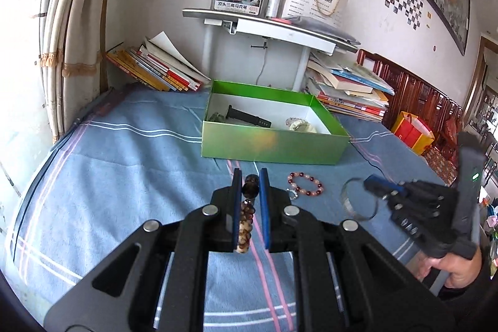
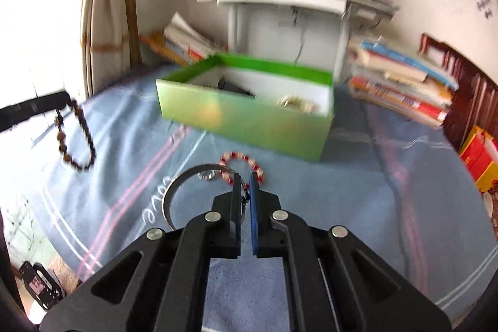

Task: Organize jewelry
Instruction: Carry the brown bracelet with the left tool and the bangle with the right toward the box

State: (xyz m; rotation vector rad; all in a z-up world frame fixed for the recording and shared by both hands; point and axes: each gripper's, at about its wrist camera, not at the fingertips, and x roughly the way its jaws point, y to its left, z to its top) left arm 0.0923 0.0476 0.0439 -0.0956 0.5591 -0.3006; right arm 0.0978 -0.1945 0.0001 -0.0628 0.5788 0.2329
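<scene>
Left gripper (image 1: 251, 176) clamps a brown bead bracelet (image 1: 247, 217); right gripper (image 2: 245, 179) pinches a silver bangle (image 2: 179, 185). Beyond both, on the blue striped cloth (image 1: 124, 170): a red-and-pink bracelet (image 1: 306, 184), then a green box (image 1: 274, 142). Stacked books (image 1: 158, 67) flank a white stand (image 1: 280, 33). The cloth's lettering is too blurred to read.

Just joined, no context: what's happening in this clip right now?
A person is sorting jewelry on a blue bedsheet into a green box. The left hand-held gripper is shut on a brown beaded bracelet, lifted off the sheet. The right hand-held gripper is shut on a silver bangle. A red and pink beaded bracelet lies on the sheet before the box. The box already holds a black watch strap and pale pieces.
</scene>
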